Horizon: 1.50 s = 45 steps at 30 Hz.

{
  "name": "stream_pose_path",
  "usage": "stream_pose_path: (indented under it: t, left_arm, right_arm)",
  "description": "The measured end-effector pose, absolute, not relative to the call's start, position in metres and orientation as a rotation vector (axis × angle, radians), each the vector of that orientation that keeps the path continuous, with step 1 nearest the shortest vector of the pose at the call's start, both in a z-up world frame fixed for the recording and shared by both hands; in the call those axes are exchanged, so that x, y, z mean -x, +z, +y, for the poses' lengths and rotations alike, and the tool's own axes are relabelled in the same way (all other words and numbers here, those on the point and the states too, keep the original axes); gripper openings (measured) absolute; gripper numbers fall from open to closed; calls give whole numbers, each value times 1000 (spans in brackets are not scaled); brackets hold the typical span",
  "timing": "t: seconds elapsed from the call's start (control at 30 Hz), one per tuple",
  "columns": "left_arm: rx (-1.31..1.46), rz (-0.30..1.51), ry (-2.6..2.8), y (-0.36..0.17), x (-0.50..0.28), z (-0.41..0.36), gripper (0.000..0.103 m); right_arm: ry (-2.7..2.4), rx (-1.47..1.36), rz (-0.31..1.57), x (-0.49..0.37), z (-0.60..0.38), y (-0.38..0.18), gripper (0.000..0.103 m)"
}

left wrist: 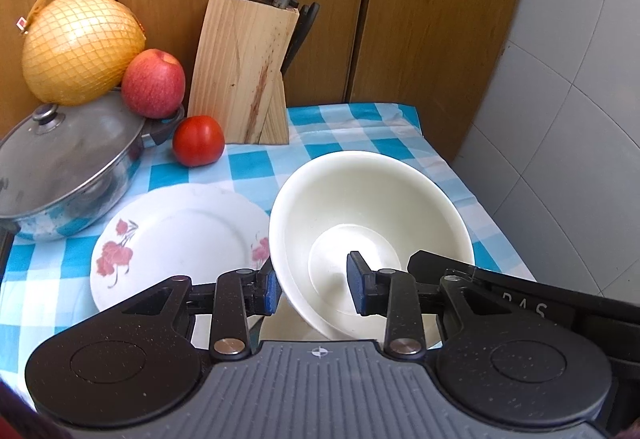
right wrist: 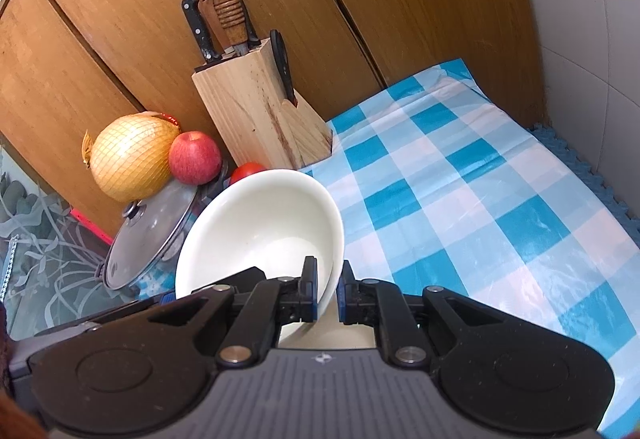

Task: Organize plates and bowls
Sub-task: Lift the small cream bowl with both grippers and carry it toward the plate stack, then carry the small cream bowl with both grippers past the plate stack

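I hold the white bowl (left wrist: 372, 223) between both claws, tilted up off the blue-checked tabletop (right wrist: 480, 199). My right claw (right wrist: 327, 293) is pressed tight on the bowl's wall at its right rim, one pad inside and one outside — a pinch that carries the weight. My left claw (left wrist: 314, 285) straddles the opposite wall, jaws part spread: the left pad rests against the outside, while the right pad stands inside the bowl, clear of the wall, so I judge this side only steadies rather than grips.

In the left wrist view the bowl sits at centre, its mouth facing back toward me and up, its base pointing away toward twelve o'clock. Being round, it has no long axis of its own; its axis of symmetry leans toward me.

The flowered plate (left wrist: 180, 239) lies flat at nine o'clock of the bowl, partly under its rim. I judge the tilt serves to lift the bowl clear so it can be set onto that plate.
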<state>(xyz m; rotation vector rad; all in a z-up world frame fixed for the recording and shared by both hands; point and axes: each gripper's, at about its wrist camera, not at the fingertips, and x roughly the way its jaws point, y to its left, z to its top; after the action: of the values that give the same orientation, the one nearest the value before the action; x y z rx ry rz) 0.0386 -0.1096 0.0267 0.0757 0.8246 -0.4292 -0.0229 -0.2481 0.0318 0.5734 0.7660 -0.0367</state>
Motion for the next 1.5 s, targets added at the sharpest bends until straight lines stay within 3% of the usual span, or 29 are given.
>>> stream_pose_path:
  t: [1.5]
  left_arm:
    - [-103,941,-428,-7,-13,-98,40]
  right_arm:
    - [-40,-524,856,52,-232,4,13]
